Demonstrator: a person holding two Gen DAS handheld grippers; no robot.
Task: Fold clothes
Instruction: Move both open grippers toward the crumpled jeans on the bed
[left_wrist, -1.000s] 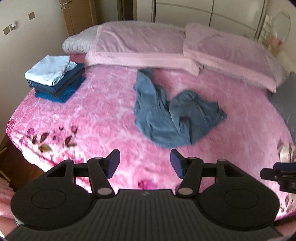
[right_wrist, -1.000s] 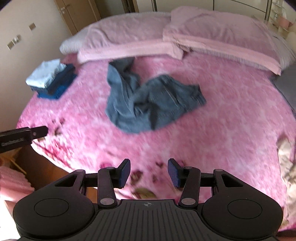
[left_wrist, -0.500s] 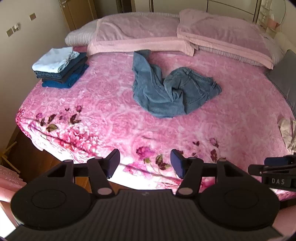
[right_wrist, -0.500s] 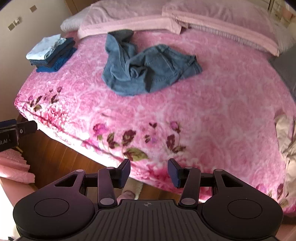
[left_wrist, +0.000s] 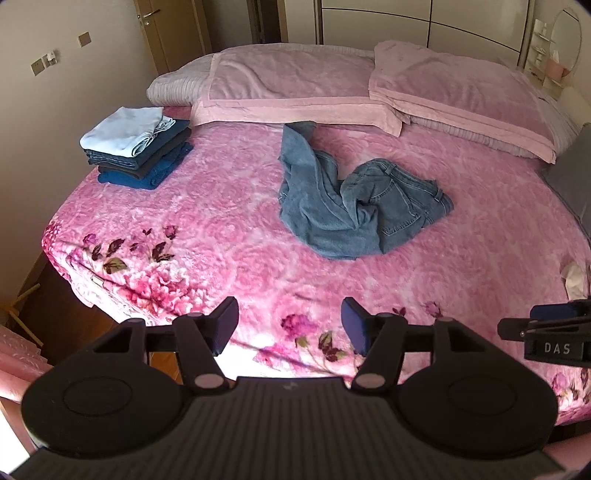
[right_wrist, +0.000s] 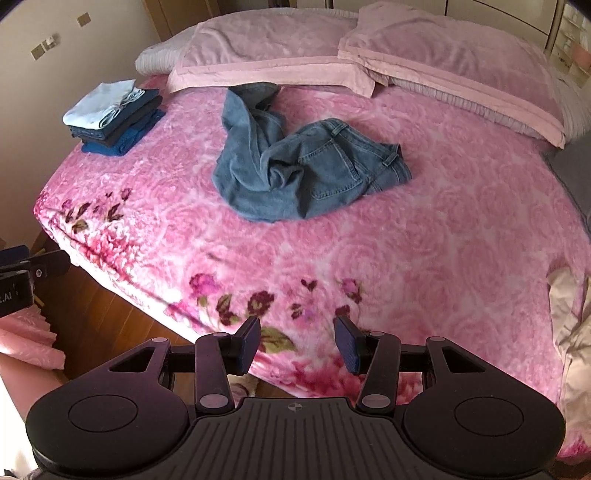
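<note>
Left tongs (left_wrist: 290, 326) and right tongs (right_wrist: 297, 343): both tilted down over the foot edge of the bed (left_wrist: 229, 229), jaws spread, nothing between them, touching nothing. Crumpled jeans (left_wrist: 354, 201): unfolded, mid-bed, at 12 o'clock from both tongs and well apart from them, just below the pink pillows (left_wrist: 369, 81). Folded stack (left_wrist: 135, 146), pale garment on top: on the bed at 10 o'clock, near its left edge.

Two pink pillows (left_wrist: 369, 88) lie at the head of a pink floral bedspread (left_wrist: 221, 229).
</note>
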